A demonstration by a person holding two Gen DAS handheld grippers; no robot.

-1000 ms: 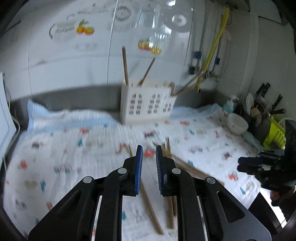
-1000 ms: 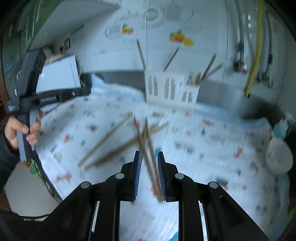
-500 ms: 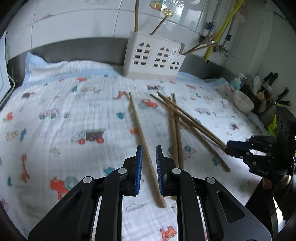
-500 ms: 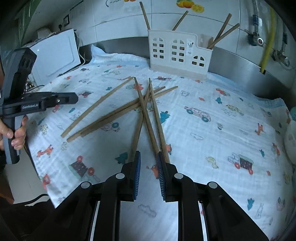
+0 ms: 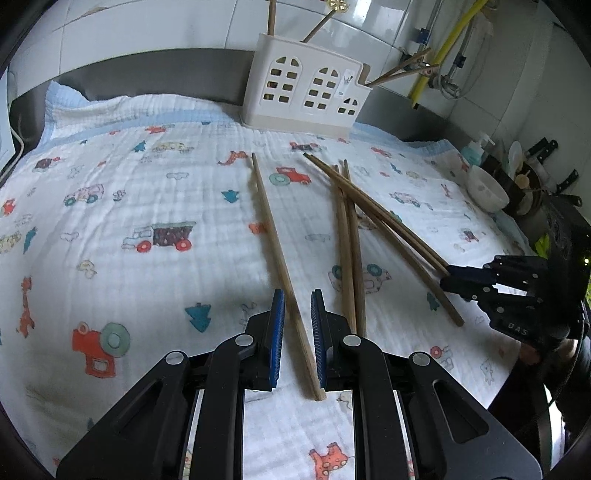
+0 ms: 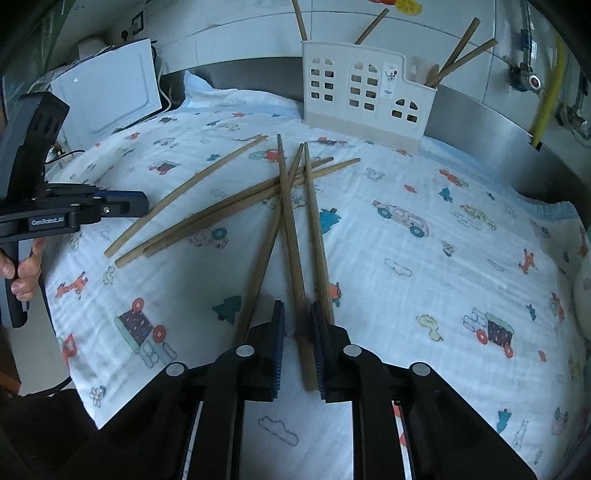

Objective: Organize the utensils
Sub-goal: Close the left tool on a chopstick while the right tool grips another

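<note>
While six wooden chopsticks (image 6: 207, 218) are lying before the white holder (image 6: 369, 92), which is holding four more, the left gripper (image 5: 297, 325) is straddling one unclamped, and the right gripper (image 6: 297, 332), jaws just closing, is pinching another.

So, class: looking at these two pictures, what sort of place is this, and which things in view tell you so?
Most likely a home kitchen counter. Glossy wall tiles run behind it, a white utensil holder stands at the back with chopsticks in it, and black-handled knives and a white bowl sit at one end.
</note>
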